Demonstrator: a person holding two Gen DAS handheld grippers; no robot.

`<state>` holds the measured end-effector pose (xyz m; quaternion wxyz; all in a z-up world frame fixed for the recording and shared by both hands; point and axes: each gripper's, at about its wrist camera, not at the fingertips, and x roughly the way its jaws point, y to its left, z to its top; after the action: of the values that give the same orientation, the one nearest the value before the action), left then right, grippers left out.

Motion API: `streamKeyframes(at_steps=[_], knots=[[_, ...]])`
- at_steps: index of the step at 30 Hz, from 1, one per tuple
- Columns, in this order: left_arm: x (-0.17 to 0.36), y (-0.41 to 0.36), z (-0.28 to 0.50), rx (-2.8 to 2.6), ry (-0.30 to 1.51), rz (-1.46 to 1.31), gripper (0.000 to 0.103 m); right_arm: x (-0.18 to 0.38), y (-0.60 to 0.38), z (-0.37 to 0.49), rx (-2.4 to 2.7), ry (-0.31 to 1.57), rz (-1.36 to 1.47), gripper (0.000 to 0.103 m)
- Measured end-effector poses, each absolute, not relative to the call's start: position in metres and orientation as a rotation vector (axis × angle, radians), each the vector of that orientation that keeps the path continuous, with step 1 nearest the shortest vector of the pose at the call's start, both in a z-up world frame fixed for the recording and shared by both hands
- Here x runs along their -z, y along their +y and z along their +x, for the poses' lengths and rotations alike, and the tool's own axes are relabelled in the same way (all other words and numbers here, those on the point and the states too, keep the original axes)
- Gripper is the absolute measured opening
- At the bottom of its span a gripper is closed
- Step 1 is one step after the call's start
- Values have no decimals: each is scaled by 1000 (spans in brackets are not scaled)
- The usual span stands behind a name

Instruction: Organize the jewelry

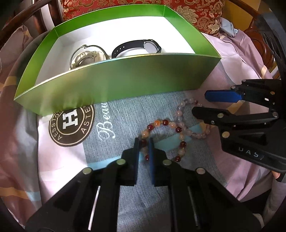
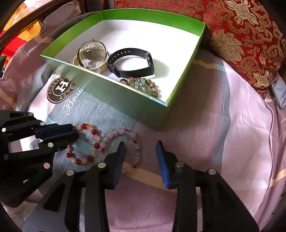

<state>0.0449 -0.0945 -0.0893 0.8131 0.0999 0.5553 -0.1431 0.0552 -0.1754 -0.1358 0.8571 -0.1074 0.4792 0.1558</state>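
Observation:
A bracelet of red and orange beads [image 1: 164,122] [image 2: 94,132] lies on the grey patch of the sheet, touching a pale pink bead bracelet [image 1: 178,113] [image 2: 121,131]. My left gripper [image 1: 144,142] [image 2: 74,132] is shut on the near side of the red bracelet. My right gripper [image 2: 141,146] [image 1: 199,102] is open, its fingers on either side of the pink bracelet's right loop. Behind them stands a green box [image 1: 116,80] [image 2: 116,100] with a white floor. It holds a gold watch [image 1: 85,57] [image 2: 92,51], a black watch [image 1: 135,45] [image 2: 132,62] and some bead bracelets [image 2: 143,85].
Everything rests on a pink and grey sheet with a round brown logo [image 1: 71,123] [image 2: 60,89]. A red and gold cushion [image 1: 196,12] [image 2: 241,35] lies behind and to the right of the box. Dark wooden furniture [image 1: 17,17] curves along the back left.

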Motion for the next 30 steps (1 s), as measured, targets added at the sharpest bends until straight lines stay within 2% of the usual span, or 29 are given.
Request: streamKeyframes(at_steps=[3,22,23,25,26,27,30], knots=[[89,-95,43,301,1184,213,10,135,-176,55,-340,1014,-220,8],[76,-73,45,244,1167,199,8,131,-190,58,-363,1046,-171,8],[79,-71,46,242,1175,193,8,132,-190,59,-362,1051,-170,8],[82,-71,46,241,1181,193,13,131,-192,58,-366,1052,-161,15],[84,-71,45,240,1182,197,22,131,-192,59,-365,1049,-160,26],[85,-71,45,236,1181,203,29,131,-192,61,-358,1041,-161,31],[88,-74,44,226,1180,223,34,131,-194,62,-350,1039,-163,31]])
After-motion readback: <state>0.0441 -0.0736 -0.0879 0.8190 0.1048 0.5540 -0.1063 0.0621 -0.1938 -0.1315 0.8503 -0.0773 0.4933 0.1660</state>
